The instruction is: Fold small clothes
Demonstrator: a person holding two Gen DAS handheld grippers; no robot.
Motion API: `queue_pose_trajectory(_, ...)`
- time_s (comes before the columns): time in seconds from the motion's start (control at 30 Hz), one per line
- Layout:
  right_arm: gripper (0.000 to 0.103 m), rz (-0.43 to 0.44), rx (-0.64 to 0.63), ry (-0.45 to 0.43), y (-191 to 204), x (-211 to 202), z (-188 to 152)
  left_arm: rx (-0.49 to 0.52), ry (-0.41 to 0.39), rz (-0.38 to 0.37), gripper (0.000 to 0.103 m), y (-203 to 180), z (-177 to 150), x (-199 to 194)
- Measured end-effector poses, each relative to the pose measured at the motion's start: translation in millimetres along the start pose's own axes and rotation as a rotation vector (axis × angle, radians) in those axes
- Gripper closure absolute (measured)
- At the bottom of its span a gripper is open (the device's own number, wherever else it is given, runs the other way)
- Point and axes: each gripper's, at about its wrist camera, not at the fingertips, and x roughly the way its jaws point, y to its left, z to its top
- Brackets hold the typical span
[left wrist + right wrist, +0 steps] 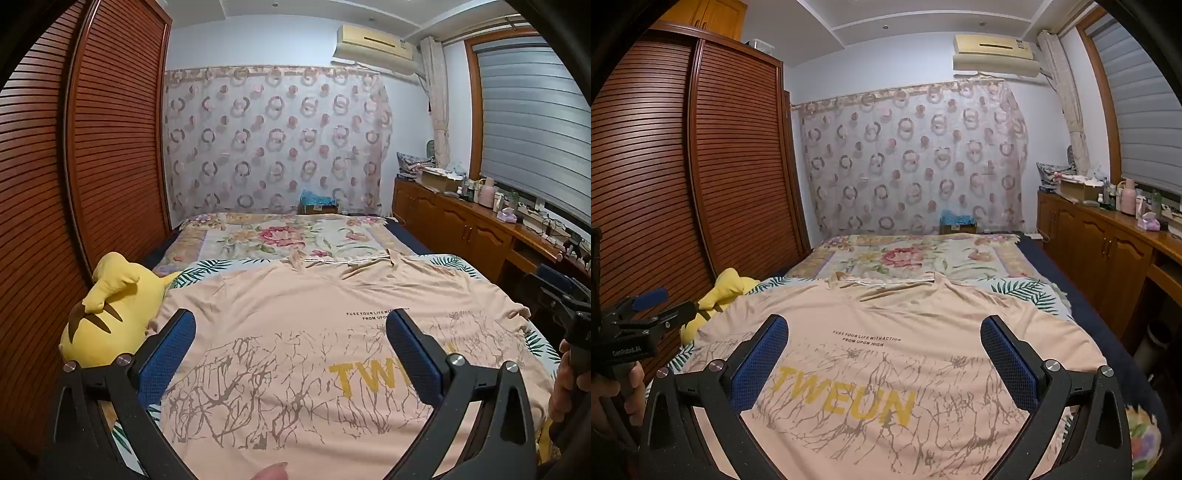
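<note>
A peach T-shirt (295, 295) with yellow "TWEUN" lettering and a brown branch print lies spread flat on the bed, collar at the far end; it also shows in the right wrist view (886, 314). My left gripper (290, 325) is open and empty, held above the shirt's left lower part. My right gripper (884, 330) is open and empty above the shirt's lower middle. The right gripper's body shows at the right edge of the left wrist view (565, 295); the left gripper shows at the left edge of the right wrist view (646, 306).
A yellow plush toy (107, 314) lies at the bed's left edge beside the shirt, against a brown slatted wardrobe (110, 147). A floral quilt (288, 236) covers the far bed. A wooden cabinet (480, 225) with clutter runs along the right wall.
</note>
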Motion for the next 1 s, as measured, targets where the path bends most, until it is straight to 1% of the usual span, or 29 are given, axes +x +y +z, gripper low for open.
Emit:
queue_pose_trajectory(0.3,0.000,0.001,0.003,0.002,-0.1,-0.1,-0.1,-0.019,0.002,-0.002,0.000,7.2,-0.1,-2.5)
queue_pose_trajectory(0.37,0.000,0.000,0.002,0.002,-0.1,0.3,-0.3,0.002,0.004,-0.007,0.000,2.2,0.4,-0.3)
queue_pose_trajectory(1.0,0.000,-0.002,0.013,-0.001,-2.9,-1.7,-0.5,0.004,0.002,-0.004,0.000,1.0,-0.4,-1.9)
